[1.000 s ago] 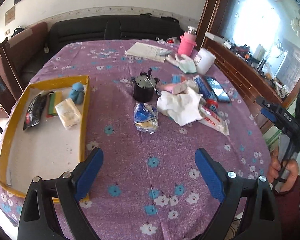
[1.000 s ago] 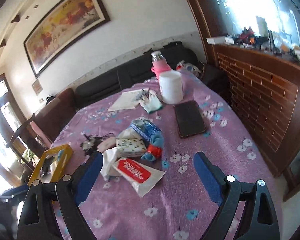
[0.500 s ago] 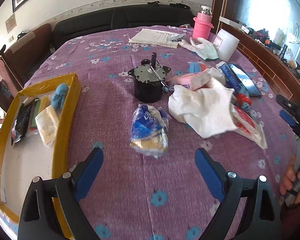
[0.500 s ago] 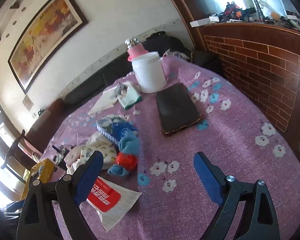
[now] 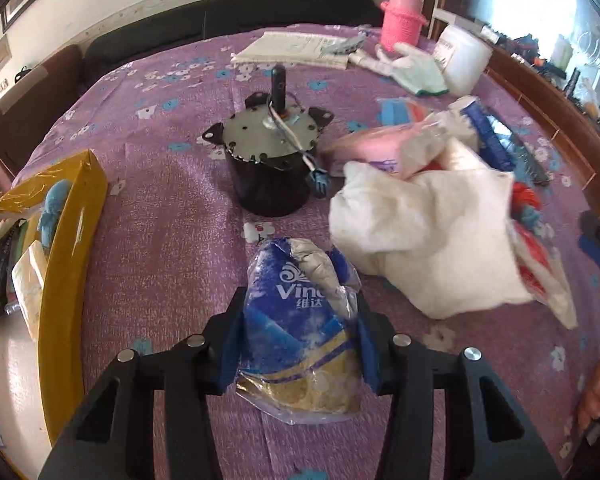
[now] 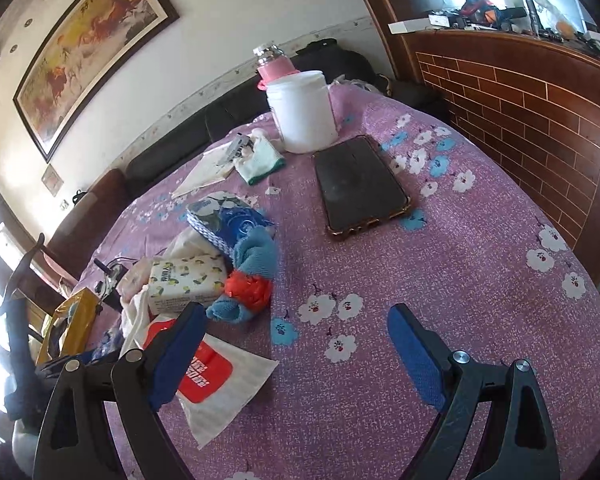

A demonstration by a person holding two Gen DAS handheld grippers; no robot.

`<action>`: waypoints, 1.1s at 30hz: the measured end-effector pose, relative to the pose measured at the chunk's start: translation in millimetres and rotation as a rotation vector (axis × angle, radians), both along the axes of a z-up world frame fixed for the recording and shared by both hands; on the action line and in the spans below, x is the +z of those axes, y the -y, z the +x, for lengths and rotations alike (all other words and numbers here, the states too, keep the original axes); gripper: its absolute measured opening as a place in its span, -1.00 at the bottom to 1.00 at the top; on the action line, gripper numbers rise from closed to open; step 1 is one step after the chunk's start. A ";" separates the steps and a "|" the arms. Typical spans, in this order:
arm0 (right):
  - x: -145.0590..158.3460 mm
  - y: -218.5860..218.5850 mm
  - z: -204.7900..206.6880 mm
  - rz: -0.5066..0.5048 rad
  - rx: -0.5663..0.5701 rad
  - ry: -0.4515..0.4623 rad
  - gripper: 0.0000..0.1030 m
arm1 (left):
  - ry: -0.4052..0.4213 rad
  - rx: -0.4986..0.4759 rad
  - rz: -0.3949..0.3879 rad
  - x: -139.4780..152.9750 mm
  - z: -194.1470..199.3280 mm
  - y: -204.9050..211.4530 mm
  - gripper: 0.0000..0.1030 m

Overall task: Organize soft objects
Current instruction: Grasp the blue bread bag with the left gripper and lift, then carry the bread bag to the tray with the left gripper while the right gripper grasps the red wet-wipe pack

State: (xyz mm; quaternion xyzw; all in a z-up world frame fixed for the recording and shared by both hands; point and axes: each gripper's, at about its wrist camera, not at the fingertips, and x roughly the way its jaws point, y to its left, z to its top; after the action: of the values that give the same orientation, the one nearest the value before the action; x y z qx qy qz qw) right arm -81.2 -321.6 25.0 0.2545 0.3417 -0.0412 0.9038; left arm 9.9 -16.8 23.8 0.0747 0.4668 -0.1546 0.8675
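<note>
My left gripper [image 5: 300, 350] is shut on a blue and gold tissue pack [image 5: 300, 328] lying on the purple tablecloth. A yellow tray [image 5: 66, 280] at the left holds a blue soft toy [image 5: 52, 208], a pale tissue pack [image 5: 30, 280] and a dark packet. A white cloth [image 5: 424, 240] and a pink pack [image 5: 372, 148] lie to the right. My right gripper [image 6: 296, 356] is open and empty over the cloth, near a blue and red sock [image 6: 252, 276], a lemon-print tissue pack [image 6: 186, 280] and a red-labelled packet [image 6: 216, 380].
A black motor [image 5: 270, 160] stands just beyond the held pack. A phone [image 6: 358, 184], a white jar [image 6: 302, 112], a pink bottle [image 5: 402, 14], a glove [image 5: 414, 70] and papers [image 5: 292, 46] lie further back. A brick-faced cabinet [image 6: 520, 104] borders the table's right side.
My left gripper moved forward to the blue and gold tissue pack and closed on it. My right gripper drew back slightly and stayed open.
</note>
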 end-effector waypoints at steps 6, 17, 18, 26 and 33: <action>-15.2 13.8 5.2 0.079 -0.031 -0.062 0.83 | 0.081 -0.006 -0.184 48.6 -47.1 -34.9 -0.09; 8.9 -13.1 32.0 0.160 0.169 -0.075 0.84 | 0.140 0.055 -0.328 83.6 -106.9 -123.7 -0.08; 9.8 -17.3 40.1 0.168 0.190 -0.091 0.84 | 0.145 0.078 -0.341 84.6 -109.5 -135.0 -0.08; 0.1 -101.2 51.8 0.156 0.494 -0.229 0.84 | 0.157 0.177 -0.369 81.0 -123.2 -195.0 -0.07; 7.9 -145.8 48.6 -0.212 0.403 -0.267 0.76 | 0.147 0.206 -0.406 72.0 -124.5 -220.1 -0.07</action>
State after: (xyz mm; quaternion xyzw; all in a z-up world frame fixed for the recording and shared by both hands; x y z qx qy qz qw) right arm -32.6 -175.8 32.9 0.0778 0.4954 0.0708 0.8623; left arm -114.6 203.4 95.8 -0.1381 0.3668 -0.1501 0.9077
